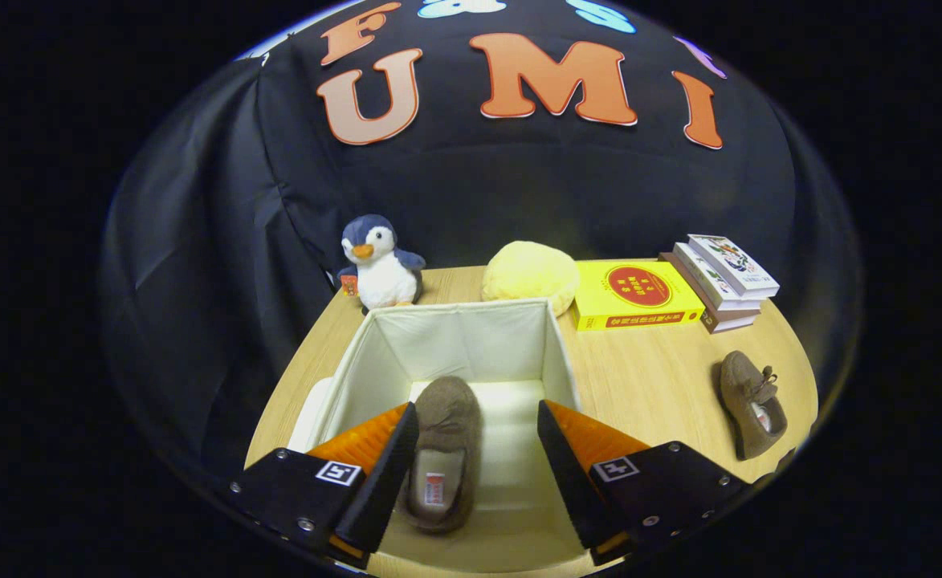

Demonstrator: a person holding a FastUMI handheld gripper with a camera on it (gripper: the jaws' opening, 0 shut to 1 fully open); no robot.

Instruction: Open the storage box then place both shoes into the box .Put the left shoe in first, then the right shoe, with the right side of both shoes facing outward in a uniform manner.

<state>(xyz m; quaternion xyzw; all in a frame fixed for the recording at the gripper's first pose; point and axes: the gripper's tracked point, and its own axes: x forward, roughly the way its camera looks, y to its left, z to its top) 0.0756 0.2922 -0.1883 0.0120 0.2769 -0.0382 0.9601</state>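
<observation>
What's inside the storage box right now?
One brown shoe lies on the floor of the open storage box, between the fingers of the open claw. The claw body hides the box's near corners.

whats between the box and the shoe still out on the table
Gripper view: bare wood tabletop separates the storage box from that shoe.

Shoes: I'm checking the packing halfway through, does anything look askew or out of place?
Nothing stands out. One shoe lies flat in the open storage box, nearer the left finger of the open gripper. The other shoe waits upright on the table.
</observation>
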